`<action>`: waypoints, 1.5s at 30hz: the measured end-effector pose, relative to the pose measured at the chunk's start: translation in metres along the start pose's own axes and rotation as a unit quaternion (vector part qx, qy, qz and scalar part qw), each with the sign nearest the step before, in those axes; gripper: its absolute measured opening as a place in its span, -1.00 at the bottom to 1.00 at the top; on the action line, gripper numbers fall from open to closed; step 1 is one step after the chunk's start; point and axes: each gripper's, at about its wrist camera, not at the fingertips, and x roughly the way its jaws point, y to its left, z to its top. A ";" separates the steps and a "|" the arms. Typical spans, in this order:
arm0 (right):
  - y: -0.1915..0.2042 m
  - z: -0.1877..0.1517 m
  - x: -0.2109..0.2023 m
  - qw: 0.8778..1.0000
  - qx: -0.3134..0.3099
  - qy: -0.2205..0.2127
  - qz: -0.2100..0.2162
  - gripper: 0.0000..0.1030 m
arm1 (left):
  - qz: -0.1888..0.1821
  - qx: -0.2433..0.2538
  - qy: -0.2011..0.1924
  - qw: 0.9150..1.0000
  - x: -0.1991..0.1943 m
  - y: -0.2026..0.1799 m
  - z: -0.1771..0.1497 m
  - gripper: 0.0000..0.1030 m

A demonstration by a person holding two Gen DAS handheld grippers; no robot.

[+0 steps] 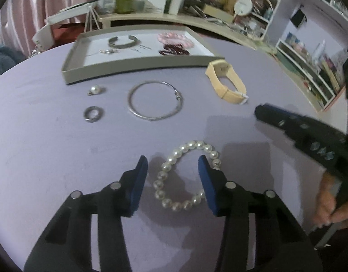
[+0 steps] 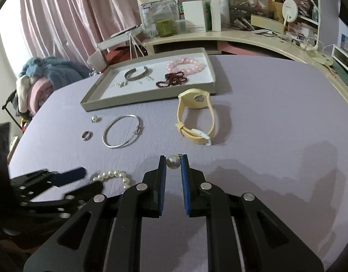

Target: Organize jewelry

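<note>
Pearl pickup under way
Right hand-held gripper (image 2: 173,161) is clamping a pearl earring (image 2: 173,162); left hand-held gripper (image 1: 172,162), pads apart, is straddling the pearl bracelet (image 1: 174,174) at six o'clock.

The left gripper (image 2: 67,181) hides part of the pearl bracelet (image 2: 112,175).

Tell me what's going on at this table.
A person with a gripper in each hand is sorting jewelry into a tray. The right gripper pinches a single pearl between its fingers. The left gripper straddles a pearl bracelet, not yet gripping. A bangle, ring and watch remain outside.
</note>
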 end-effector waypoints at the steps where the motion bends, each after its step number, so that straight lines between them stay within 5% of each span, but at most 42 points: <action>1: 0.000 0.001 -0.001 1.000 0.001 -0.002 0.001 -0.74 | 0.007 0.008 -0.002 1.000 0.002 -0.003 0.000 -0.23; 3: 0.000 0.003 -0.003 1.000 0.004 -0.005 0.005 -0.73 | 0.011 0.023 -0.001 1.000 0.005 -0.007 0.001 -0.63; 5: 0.001 0.005 -0.004 1.000 0.006 -0.006 0.009 -0.73 | 0.013 0.026 0.001 1.000 0.005 -0.008 0.000 -0.81; 12: 0.013 0.011 -0.009 0.999 -0.004 -0.018 0.028 -0.73 | 0.002 0.008 -0.002 1.000 -0.009 0.001 -0.006 -0.82; 26: 0.023 0.023 -0.021 0.998 -0.011 -0.043 0.040 -0.74 | -0.011 -0.019 -0.123 0.992 -0.102 0.029 0.042 -0.82; 34: 0.024 0.028 -0.025 0.998 -0.009 -0.048 0.038 -0.73 | -0.005 -0.024 -0.137 0.990 -0.119 0.039 0.063 -0.82; 41: 0.016 0.063 -0.029 0.995 -0.010 -0.078 0.061 -0.74 | 0.007 -0.017 -0.168 0.986 -0.140 0.045 0.089 -0.82; 45: 0.008 0.091 -0.014 0.995 -0.014 -0.077 0.065 -0.74 | 0.015 -0.054 -0.175 0.983 -0.144 0.057 0.110 -0.82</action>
